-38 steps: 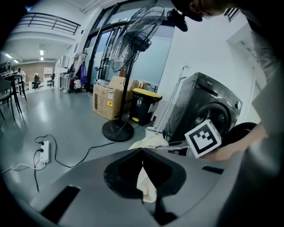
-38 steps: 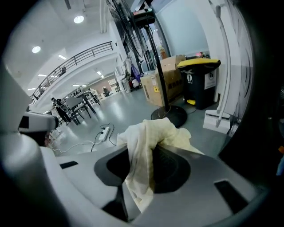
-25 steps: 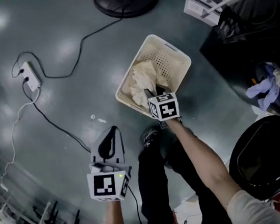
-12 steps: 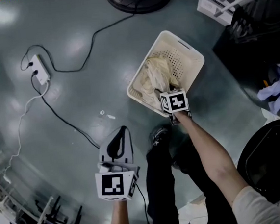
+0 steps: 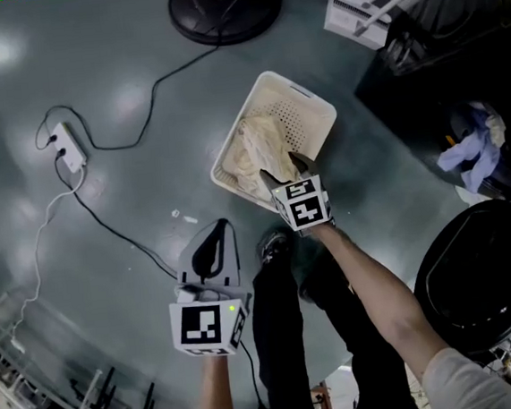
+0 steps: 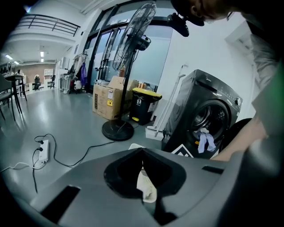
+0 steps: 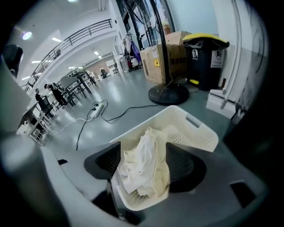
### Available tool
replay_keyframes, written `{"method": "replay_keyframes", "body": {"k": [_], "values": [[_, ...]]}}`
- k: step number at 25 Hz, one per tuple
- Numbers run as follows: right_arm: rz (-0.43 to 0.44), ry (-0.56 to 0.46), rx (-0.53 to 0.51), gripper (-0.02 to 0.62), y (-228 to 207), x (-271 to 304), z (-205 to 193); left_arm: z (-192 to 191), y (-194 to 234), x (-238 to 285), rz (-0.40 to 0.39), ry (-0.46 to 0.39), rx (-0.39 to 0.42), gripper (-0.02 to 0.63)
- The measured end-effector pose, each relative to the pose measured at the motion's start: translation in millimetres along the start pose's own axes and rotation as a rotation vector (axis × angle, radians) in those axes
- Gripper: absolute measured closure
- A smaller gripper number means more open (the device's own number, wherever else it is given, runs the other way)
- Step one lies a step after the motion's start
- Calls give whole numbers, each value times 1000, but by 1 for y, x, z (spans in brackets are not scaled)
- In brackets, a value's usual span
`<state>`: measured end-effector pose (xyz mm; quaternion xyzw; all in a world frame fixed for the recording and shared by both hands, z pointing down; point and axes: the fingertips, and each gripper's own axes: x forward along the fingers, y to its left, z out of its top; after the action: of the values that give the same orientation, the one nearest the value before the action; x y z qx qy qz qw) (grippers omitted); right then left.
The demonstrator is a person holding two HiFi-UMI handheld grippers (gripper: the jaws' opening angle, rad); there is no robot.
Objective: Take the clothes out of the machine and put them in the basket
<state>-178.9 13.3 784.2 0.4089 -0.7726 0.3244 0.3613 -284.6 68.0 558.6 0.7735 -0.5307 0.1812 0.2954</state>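
A cream perforated basket (image 5: 311, 111) (image 7: 195, 128) stands on the grey floor with a crumpled cream cloth (image 5: 255, 150) (image 7: 144, 166) lying in it. My right gripper (image 5: 286, 169) (image 7: 148, 153) hovers over the basket's near edge. Its jaws have just been opening, stand apart, and hold nothing, with the cloth below them. My left gripper (image 5: 218, 228) (image 6: 142, 153) is shut and empty, left of the basket above bare floor. The dark washing machine (image 5: 440, 64) (image 6: 208, 117) is at the right, a blue cloth (image 5: 470, 144) (image 6: 205, 139) hanging from its drum mouth, its round door (image 5: 482, 272) swung open.
A fan base (image 5: 226, 9) stands behind the basket. A power strip (image 5: 63, 146) and its cables trail across the floor at the left. A white rack (image 5: 354, 14) lies by the machine. The person's legs and shoe (image 5: 273, 242) are between the grippers.
The right gripper has lifted off the cloth in the basket and its jaws have spread. The cloth stays in the basket. The left gripper has risen slightly.
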Motion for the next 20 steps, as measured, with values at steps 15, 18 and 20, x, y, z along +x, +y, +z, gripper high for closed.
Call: {"method": "replay_keyframes", "body": {"k": [15,18,20], "values": [[-45,-210,7,564,5,-180,67,66,-79,-13,-100,32,84,586],[-57,-262,70,566,-10,-211,78,82,-108,-2,-145,32,122,587],[-82,-297,115,566,-29,-231,82,90,-131,8,-180,31,153,587]]}}
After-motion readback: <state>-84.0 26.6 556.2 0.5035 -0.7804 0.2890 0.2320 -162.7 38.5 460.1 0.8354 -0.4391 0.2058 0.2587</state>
